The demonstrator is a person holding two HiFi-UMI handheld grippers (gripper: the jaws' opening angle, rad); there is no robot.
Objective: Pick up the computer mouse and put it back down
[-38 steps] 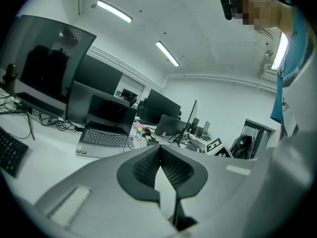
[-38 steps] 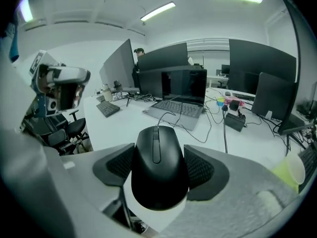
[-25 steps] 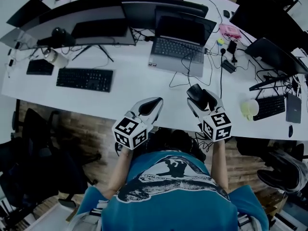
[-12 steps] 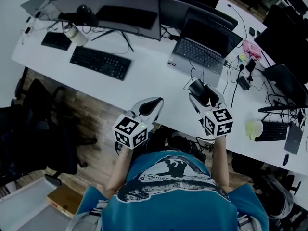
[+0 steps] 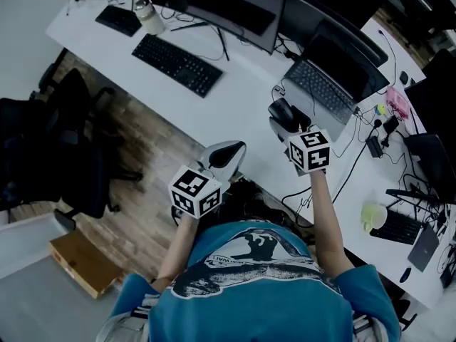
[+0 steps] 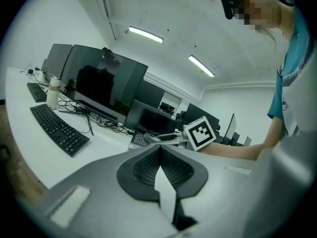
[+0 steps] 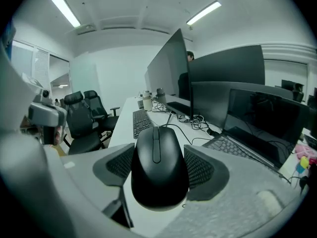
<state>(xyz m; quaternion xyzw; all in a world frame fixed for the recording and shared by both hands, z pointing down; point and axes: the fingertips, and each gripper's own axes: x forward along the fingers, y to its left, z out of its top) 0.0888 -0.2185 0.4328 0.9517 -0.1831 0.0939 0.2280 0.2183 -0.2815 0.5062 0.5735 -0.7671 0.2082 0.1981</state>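
In the right gripper view the black computer mouse (image 7: 157, 165) sits clamped between the two dark ribbed pads, its cable running off toward the desk. My right gripper (image 7: 158, 168) is shut on it. From the head view, the right gripper (image 5: 282, 118) holds the mouse (image 5: 279, 110) over the white desk (image 5: 235, 95), just in front of the laptop (image 5: 329, 85). My left gripper (image 5: 224, 155) hovers at the desk's near edge, and its jaws (image 6: 159, 151) are shut together on nothing.
A black keyboard (image 5: 177, 64), a bottle (image 5: 149, 16) and monitors (image 5: 228, 6) fill the left of the desk. Cables and a pale mug (image 5: 370, 216) lie to the right. A black office chair (image 5: 75, 144) and a cardboard box (image 5: 80, 263) stand on the wooden floor.
The right arm has stretched forward, carrying the mouse farther over the desk toward the laptop. The head view has swung round. The left gripper has stayed put.
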